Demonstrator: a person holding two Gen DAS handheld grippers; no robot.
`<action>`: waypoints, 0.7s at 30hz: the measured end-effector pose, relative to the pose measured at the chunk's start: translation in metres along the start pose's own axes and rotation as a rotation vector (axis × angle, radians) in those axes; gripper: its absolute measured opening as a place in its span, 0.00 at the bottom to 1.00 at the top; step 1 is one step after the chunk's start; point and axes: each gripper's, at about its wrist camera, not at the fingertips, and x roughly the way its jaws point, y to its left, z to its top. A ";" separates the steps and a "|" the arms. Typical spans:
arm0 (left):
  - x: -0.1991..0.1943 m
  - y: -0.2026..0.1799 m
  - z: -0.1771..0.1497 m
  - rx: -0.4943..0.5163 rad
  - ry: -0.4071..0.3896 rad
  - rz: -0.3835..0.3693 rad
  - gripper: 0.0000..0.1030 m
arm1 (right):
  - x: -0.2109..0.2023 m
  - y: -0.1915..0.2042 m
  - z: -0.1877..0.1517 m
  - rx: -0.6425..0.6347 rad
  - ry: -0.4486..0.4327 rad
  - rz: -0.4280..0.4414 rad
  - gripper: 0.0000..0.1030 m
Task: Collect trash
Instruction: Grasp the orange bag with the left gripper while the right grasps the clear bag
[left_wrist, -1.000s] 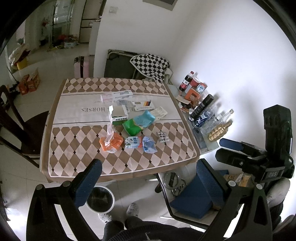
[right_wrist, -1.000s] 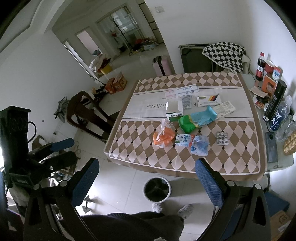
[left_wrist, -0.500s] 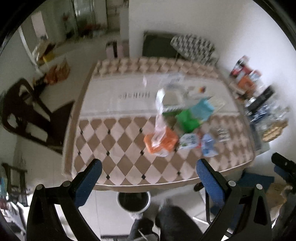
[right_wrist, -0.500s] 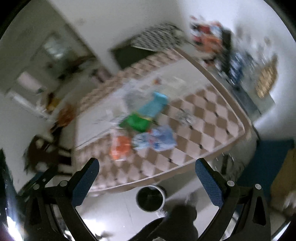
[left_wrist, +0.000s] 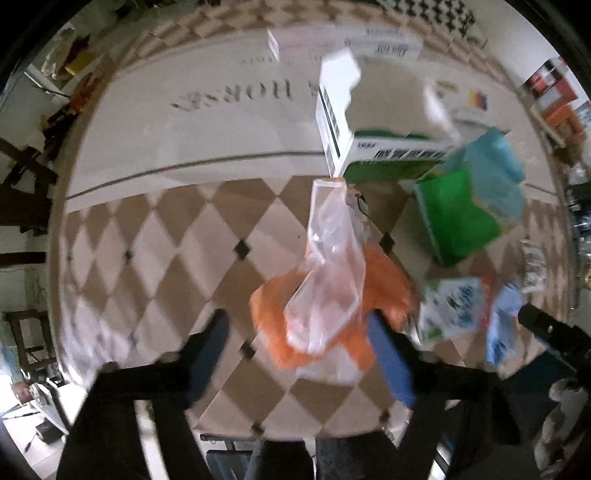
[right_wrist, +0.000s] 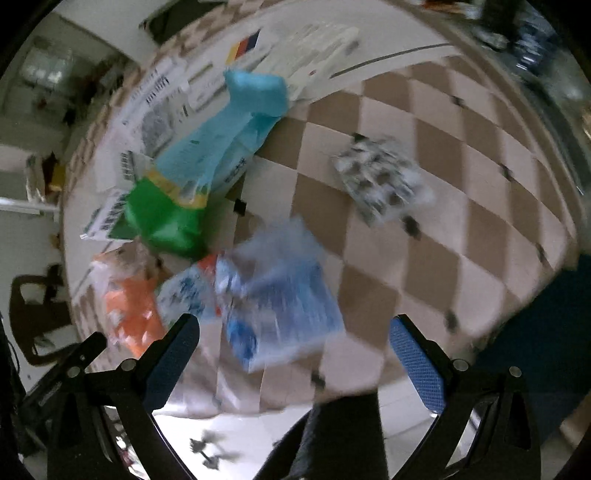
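Trash lies on a table with a brown-and-cream diamond cloth (left_wrist: 155, 258). An orange wrapper with a clear plastic bag (left_wrist: 328, 280) sits between the fingers of my open left gripper (left_wrist: 299, 347), close above the table. A crumpled blue-and-white plastic bag (right_wrist: 280, 295) lies just ahead of my open right gripper (right_wrist: 291, 354). A small blue-and-white carton (left_wrist: 450, 306) lies between the two, also in the right wrist view (right_wrist: 184, 295). A green and light-blue bag (right_wrist: 207, 166) lies behind. Both views are blurred.
A white-and-green box (left_wrist: 369, 147) and flat white boxes (left_wrist: 391, 44) lie further back on the table. A blister pack (right_wrist: 380, 181) lies right of the blue bag. Bottles and boxes (left_wrist: 554, 96) stand on a side shelf at the right. A dark chair (right_wrist: 33, 317) is at the left.
Both grippers have dropped from well above and in front of the table to just over the trash. The left one now straddles the orange wrapper, the right one is at the blue bag.
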 end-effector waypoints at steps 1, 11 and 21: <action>0.010 -0.001 0.002 0.000 0.027 -0.003 0.39 | 0.010 0.001 0.008 -0.009 0.014 -0.007 0.99; -0.014 0.007 -0.011 -0.027 -0.004 0.022 0.10 | 0.042 0.004 0.036 0.008 0.092 0.018 0.27; -0.108 0.037 -0.067 0.002 -0.171 0.040 0.09 | -0.013 0.014 0.018 -0.023 -0.043 0.017 0.20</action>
